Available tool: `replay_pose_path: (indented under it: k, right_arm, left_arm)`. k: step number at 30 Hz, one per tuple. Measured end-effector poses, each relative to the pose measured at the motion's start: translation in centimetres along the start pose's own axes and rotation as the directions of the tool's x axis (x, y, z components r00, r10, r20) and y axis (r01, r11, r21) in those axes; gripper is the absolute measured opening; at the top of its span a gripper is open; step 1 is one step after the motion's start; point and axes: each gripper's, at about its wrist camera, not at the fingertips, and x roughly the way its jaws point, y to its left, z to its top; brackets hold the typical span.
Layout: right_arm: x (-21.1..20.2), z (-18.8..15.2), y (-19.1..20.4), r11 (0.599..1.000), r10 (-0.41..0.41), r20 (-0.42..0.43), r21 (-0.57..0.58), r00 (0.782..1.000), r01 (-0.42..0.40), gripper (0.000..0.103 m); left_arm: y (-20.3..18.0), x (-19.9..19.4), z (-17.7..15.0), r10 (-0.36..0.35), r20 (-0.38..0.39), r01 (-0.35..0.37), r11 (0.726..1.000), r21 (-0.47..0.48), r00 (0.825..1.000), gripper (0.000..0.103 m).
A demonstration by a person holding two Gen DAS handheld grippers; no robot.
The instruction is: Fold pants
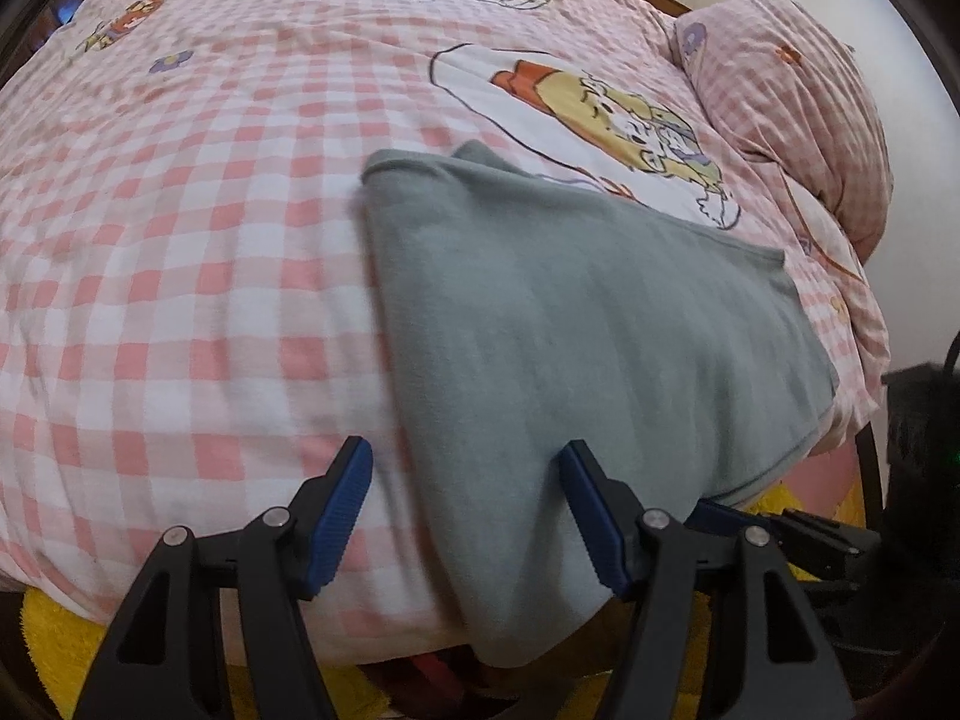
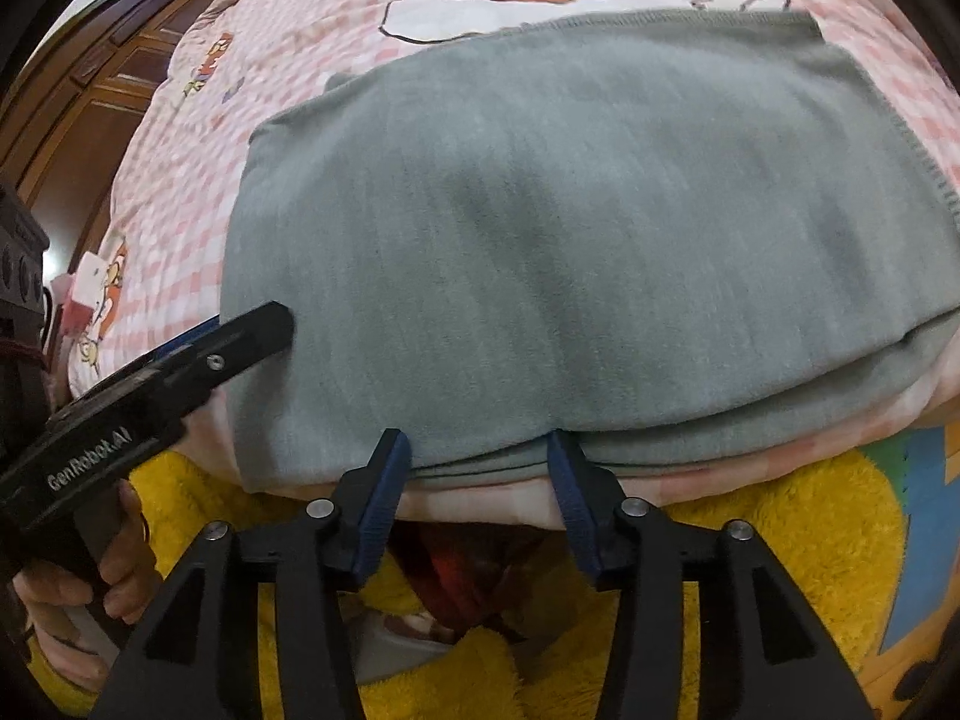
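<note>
- Grey folded pants [image 2: 570,228]: I see them flat on the pink checked bedspread [image 1: 180,240].
- My left gripper [image 1: 465,516]: jaws apart, holding nothing.
- My right gripper [image 2: 477,498]: jaws apart, empty, at the pants' near edge.

Matt grey fleecy cloth pants [image 2: 570,228], checked cotton-like bedcover [image 1: 180,276], ribbed blue pads [image 1: 342,516] on black plastic tongs, fluffy yellow rug [image 2: 780,540]

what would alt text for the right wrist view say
Grey pants lie folded in layers on a pink checked bedspread, the open right gripper at their near edge. The left gripper reaches in from the left.
</note>
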Motion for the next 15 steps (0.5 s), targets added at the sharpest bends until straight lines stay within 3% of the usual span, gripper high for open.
replay_pose_path:
  k: [5, 10, 15]
  right_arm:
    - [-2.0, -0.4, 0.4, 1.0, -0.016, 0.066, 0.001, 0.998, 0.016, 0.049]
    - [-4.6, -0.7, 0.3, 0.996, -0.084, 0.147, -0.014, 0.986, 0.087, 0.049]
    - [-6.0, -0.9, -0.5, 0.996, -0.092, 0.179, 0.004, 0.979, 0.092, 0.049]
  left_arm:
    - [-1.0, 0.1, -0.2, -0.004, 0.001, 0.004, 1.0, 0.019, 1.0, 0.066]
    - [-1.1, 0.2, -0.2, -0.006, 0.003, 0.006, 1.0, 0.005, 1.0, 0.064]
    - [-0.9, 0.8, -0.2, 0.006, 0.01, -0.006, 1.0, 0.0, 1.0, 0.066]
